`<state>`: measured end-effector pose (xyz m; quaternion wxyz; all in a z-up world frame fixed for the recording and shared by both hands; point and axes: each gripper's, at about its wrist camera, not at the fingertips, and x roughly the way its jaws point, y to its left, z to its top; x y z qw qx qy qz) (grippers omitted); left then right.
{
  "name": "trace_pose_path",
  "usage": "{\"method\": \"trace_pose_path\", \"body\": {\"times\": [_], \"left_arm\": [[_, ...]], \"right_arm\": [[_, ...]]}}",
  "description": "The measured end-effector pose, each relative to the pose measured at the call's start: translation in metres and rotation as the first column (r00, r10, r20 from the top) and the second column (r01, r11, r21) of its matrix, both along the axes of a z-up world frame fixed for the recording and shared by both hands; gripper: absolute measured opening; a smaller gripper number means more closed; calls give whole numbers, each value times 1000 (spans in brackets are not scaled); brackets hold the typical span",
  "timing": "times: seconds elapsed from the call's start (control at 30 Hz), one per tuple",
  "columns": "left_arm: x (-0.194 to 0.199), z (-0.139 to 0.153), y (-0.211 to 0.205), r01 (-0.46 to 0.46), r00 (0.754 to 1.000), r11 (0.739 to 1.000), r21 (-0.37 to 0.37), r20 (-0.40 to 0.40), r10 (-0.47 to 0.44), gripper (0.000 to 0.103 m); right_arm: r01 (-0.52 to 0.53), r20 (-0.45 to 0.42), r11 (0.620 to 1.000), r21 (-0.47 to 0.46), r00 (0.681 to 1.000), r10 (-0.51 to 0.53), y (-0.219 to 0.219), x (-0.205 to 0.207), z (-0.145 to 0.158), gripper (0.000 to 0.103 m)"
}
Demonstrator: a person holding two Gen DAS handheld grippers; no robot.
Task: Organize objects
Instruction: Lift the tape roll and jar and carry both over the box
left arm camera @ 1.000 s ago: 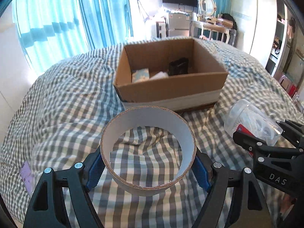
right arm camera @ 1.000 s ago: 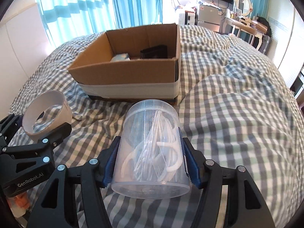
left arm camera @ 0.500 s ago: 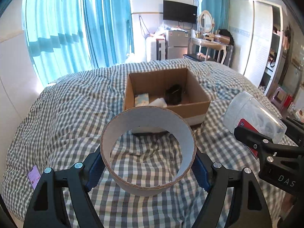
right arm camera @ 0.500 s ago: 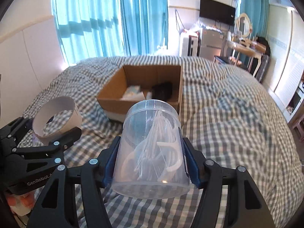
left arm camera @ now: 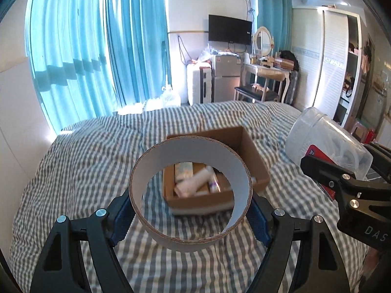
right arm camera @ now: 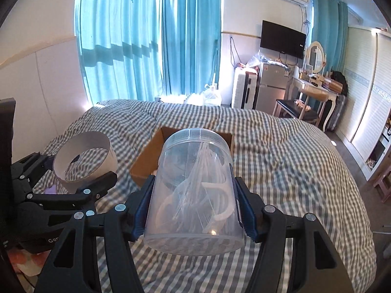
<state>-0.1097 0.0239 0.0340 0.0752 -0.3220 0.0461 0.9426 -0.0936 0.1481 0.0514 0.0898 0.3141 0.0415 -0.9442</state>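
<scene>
My left gripper (left arm camera: 190,207) is shut on a wide cardboard ring (left arm camera: 156,161) with a white inner face, held in the air above the bed. My right gripper (right arm camera: 193,207) is shut on a clear plastic jar (right arm camera: 193,171) with white plastic pieces inside, also lifted. An open cardboard box (left arm camera: 254,156) lies on the checked bedcover ahead and below, holding a white tube, a pale packet and small items. In the right wrist view the box (right arm camera: 149,161) shows partly behind the jar, and the ring (right arm camera: 73,161) hangs at left. In the left wrist view the jar (left arm camera: 325,139) hangs at right.
The grey-and-white checked bedcover (right arm camera: 293,161) spreads in all directions under both grippers. Blue curtains (left arm camera: 97,48) hang behind the bed. A white suitcase (left arm camera: 199,84), a small fridge (left arm camera: 224,78), a dressing table (left arm camera: 266,73) and a wardrobe (left arm camera: 325,61) stand beyond the bed's far end.
Both grippers have risen well above the bed with the ring and the jar still gripped. The box now looks smaller and lower, and more of the room shows.
</scene>
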Motion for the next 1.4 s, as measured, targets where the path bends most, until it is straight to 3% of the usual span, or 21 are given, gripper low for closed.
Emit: {"method": "trace_pose_path", "body": {"times": [0.23,0.5,0.83,1.13,1.4], "left_arm": [[-55,10,-2,-7,1000,1000,10,-8,7,81],[-118,-3,2,-8,1000,1000,14,13,8,81],[-178,-48,6,-24,996,1000,18,84,22,81],[-208,-97,16,-8,988,1000,2,156,7,81],[-218,-123,19,15,981,1000,-10,194,-13,82]], "right_arm": [[12,-16,1000,-22,1000,-12,0,-59,19,62],[22,25,999,-31,999,-21,2,-135,7,62],[42,98,996,-81,995,-34,20,-210,-34,62],[26,194,996,-83,981,-10,10,-242,-94,62],[26,236,995,-94,972,-3,9,-251,-123,62]]}}
